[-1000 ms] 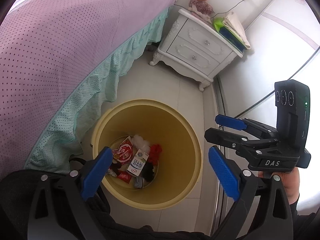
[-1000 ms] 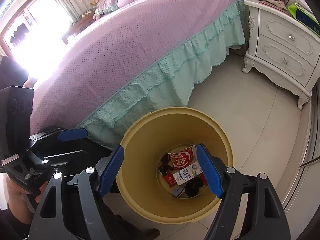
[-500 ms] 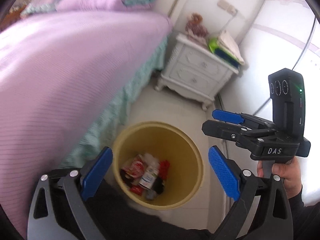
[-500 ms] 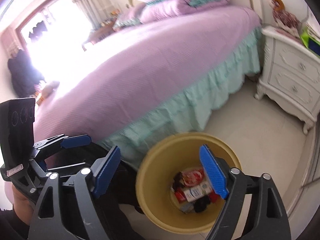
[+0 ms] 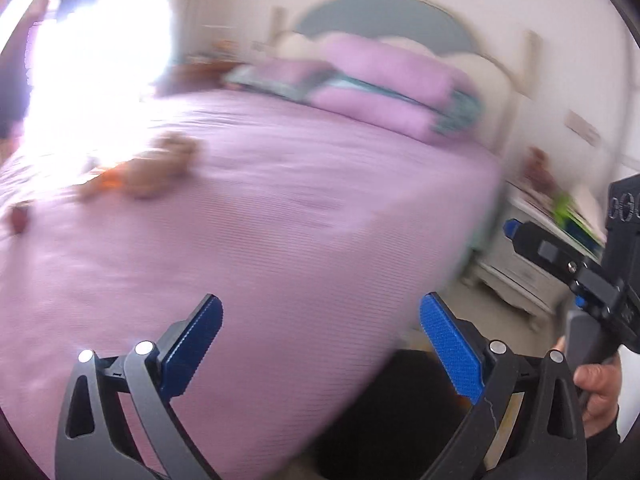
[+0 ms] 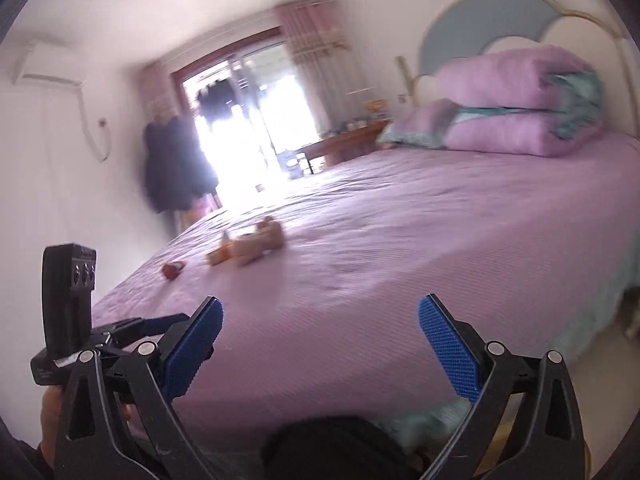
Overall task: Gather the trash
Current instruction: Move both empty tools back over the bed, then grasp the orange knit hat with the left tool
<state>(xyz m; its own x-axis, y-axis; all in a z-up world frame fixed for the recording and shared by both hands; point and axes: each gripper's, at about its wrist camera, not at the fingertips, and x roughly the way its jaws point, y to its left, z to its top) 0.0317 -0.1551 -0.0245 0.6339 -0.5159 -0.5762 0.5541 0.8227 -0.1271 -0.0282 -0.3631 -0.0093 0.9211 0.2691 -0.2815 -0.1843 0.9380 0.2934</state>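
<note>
- The left gripper (image 5: 320, 322) had its blue pads spread wide, with nothing between them.
- The right gripper (image 6: 320, 324) was spread just as wide and held nothing too.
- Both pointed out over the bed (image 6: 400, 248), which filled most of each view.
- The trash (image 6: 248, 250) lay on the bed, far from both grippers and to the left, near the far-left edge. It was a blurry tan and orange bunch.
- A small red bit (image 6: 172, 270) lay just left of that bunch, apart from it.
- In the left view the same bunch (image 5: 144, 172) was far left and very blurry, so I could not tell what the pieces were.
- Between the grippers and the trash the purple cover was flat and bare, with lots of open room.
- Folded quilts (image 6: 516, 100) sat stacked at the far right, by the headboard (image 6: 480, 16).
- The bed's right edge dropped off in a green frill (image 6: 600, 312).
- A white nightstand (image 5: 516, 276) stood right of the bed, near that edge.
- A bright window (image 6: 256, 128) was far off to the left, past the bed.
</note>
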